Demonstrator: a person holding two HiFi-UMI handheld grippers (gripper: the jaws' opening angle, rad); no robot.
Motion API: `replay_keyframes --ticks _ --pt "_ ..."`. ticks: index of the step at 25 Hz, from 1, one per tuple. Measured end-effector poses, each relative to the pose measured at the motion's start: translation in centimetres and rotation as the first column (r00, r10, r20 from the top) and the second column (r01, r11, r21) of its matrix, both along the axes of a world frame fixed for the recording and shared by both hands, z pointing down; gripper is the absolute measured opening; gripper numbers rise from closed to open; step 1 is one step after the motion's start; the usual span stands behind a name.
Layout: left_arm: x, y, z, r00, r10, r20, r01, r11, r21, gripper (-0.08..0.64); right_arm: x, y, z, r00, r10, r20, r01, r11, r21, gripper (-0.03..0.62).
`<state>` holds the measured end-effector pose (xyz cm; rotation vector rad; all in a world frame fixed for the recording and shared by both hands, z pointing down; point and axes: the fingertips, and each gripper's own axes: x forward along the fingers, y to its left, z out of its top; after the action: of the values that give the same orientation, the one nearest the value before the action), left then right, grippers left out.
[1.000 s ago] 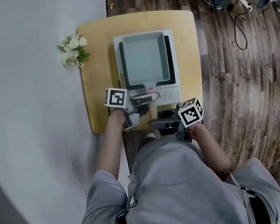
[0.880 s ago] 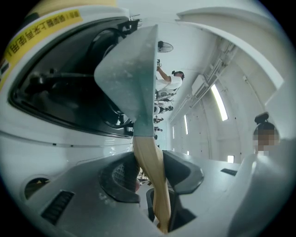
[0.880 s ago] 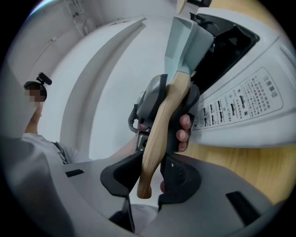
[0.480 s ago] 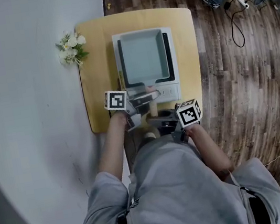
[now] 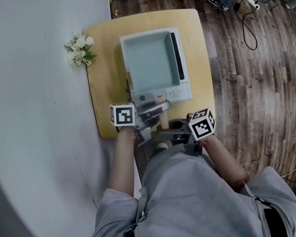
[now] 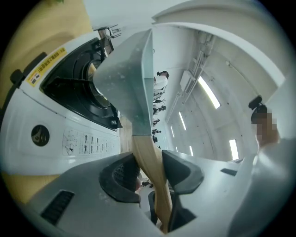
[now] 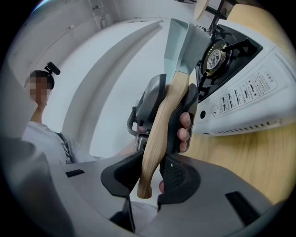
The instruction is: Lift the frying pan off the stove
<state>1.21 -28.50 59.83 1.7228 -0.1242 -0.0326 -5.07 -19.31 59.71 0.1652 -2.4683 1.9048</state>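
A square, pale grey-blue metal frying pan (image 5: 149,58) sits over the white portable gas stove (image 5: 176,91), upper centre of the head view, on the tan wooden counter (image 5: 105,66). The left gripper (image 6: 150,162) and right gripper (image 7: 155,178) both clamp their fingers, part-open, on its light wooden handle (image 7: 162,115). The grip looks secured, but the lift appears largely still ahead.

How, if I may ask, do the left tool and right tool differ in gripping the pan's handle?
The left tool clamps the handle near the pan; the right tool clamps its free end. The left tool sits nearer the stove; the right tool nearer the person. Both are shut on it.
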Motion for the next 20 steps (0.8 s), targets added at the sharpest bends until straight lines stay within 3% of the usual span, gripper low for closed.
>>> replay_keyframes --ticks 8,20 --pt "-0.9 5.8 -1.9 1.000 0.013 0.002 -0.013 0.996 0.086 0.144 -1.1 5.7 -1.3 1.000 -0.004 -0.007 0.004 0.996 0.089 0.106" --pt "-3.4 19.5 -4.8 1.000 0.011 0.013 -0.013 0.983 0.181 0.144 -3.7 19.4 -3.0 1.000 -0.022 -0.015 0.024 0.981 0.194 0.106"
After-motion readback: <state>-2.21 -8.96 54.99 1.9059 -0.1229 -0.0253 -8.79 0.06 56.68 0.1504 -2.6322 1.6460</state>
